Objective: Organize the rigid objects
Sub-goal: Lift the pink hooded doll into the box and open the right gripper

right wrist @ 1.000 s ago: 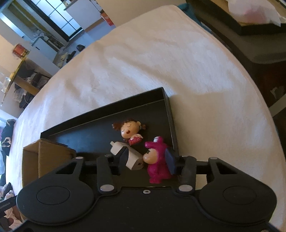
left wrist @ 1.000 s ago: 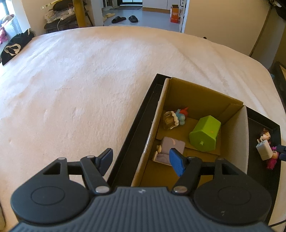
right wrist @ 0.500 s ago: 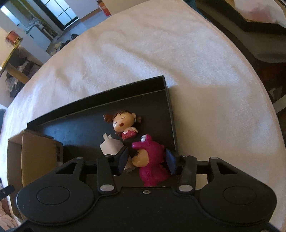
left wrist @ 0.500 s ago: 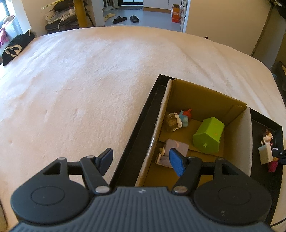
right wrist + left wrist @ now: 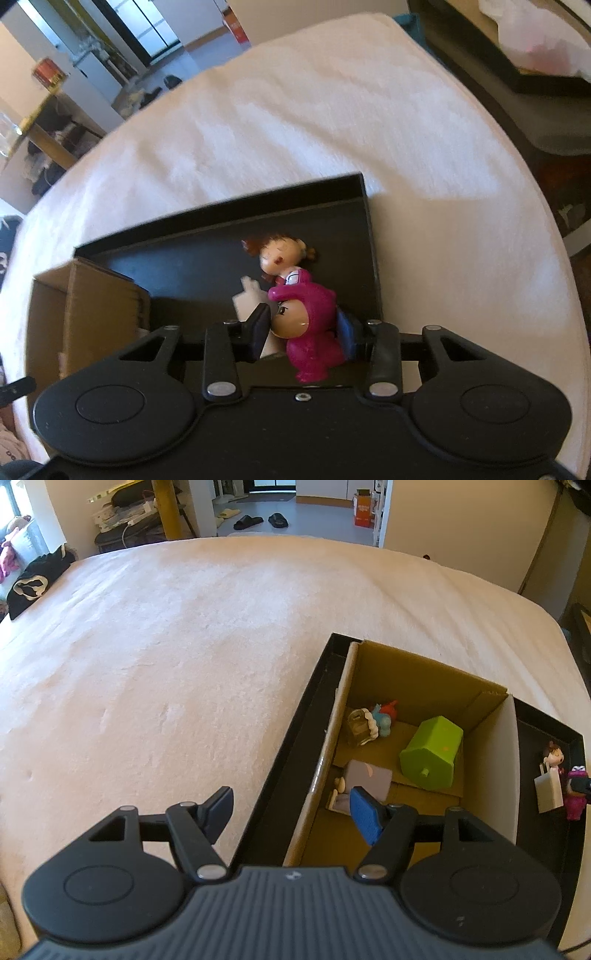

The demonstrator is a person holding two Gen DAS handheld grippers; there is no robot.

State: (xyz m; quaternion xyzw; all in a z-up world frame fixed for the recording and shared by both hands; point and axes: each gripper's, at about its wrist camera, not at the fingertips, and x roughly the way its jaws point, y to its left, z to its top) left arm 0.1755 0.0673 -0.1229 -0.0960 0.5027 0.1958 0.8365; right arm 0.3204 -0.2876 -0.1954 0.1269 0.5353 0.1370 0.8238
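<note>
Your right gripper (image 5: 303,325) has just closed in on the magenta figure (image 5: 312,332) in the black tray (image 5: 371,240), clamping it for the cardboard box (image 5: 424,686), while your left gripper (image 5: 291,812) stays spread and empty.

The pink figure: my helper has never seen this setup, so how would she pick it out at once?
Find the black tray on the white bed, then the bare strip beside the cardboard box. Three small things cluster there; the pink figure stands between the fingers of the right tool. Unlike the brown-haired doll and white block, it wears a magenta hooded suit.
</note>
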